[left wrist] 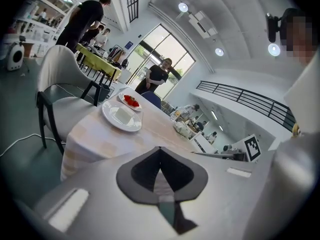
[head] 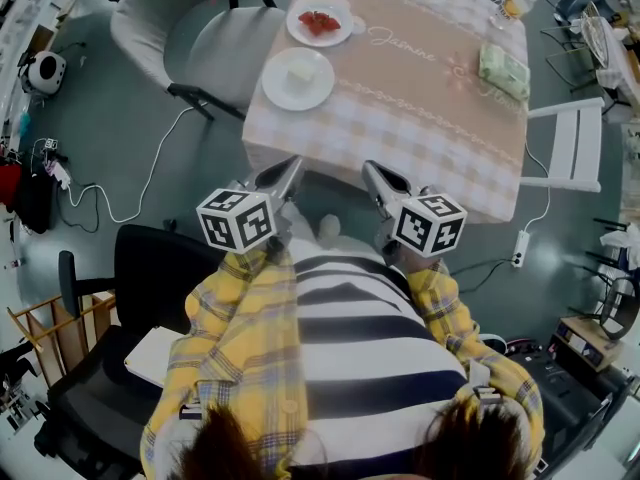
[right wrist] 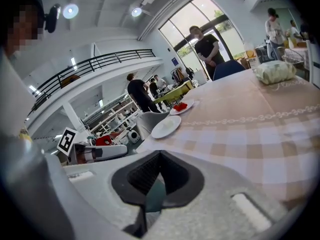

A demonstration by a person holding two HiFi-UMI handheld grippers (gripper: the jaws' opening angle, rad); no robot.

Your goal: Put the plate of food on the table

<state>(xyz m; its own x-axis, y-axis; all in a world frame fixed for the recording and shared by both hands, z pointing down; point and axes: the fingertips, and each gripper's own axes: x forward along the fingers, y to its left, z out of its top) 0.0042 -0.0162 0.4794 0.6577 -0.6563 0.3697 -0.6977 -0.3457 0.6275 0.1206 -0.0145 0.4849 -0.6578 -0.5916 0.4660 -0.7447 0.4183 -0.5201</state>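
Note:
Two white plates sit on the left part of the checked tablecloth [head: 420, 98]. The far plate [head: 318, 22] holds red food and also shows in the side views [left wrist: 130, 101] [right wrist: 181, 107]. The nearer plate [head: 298, 76] carries a pale block [left wrist: 123, 115] [right wrist: 166, 126]. Both grippers are held close to the person's chest, short of the table's near edge. My left gripper [head: 291, 166] [left wrist: 160, 149] has its jaws closed together with nothing between them. My right gripper [head: 371, 169] [right wrist: 159, 154] is likewise shut and empty.
A greenish packet [head: 503, 70] and a bottle [head: 516, 4] lie at the table's far right. A grey armchair [head: 185, 38] stands left of the table, a white chair [head: 575, 143] right, a black office chair [head: 110, 308] beside the person. Cables and a power strip [head: 519, 249] lie on the floor.

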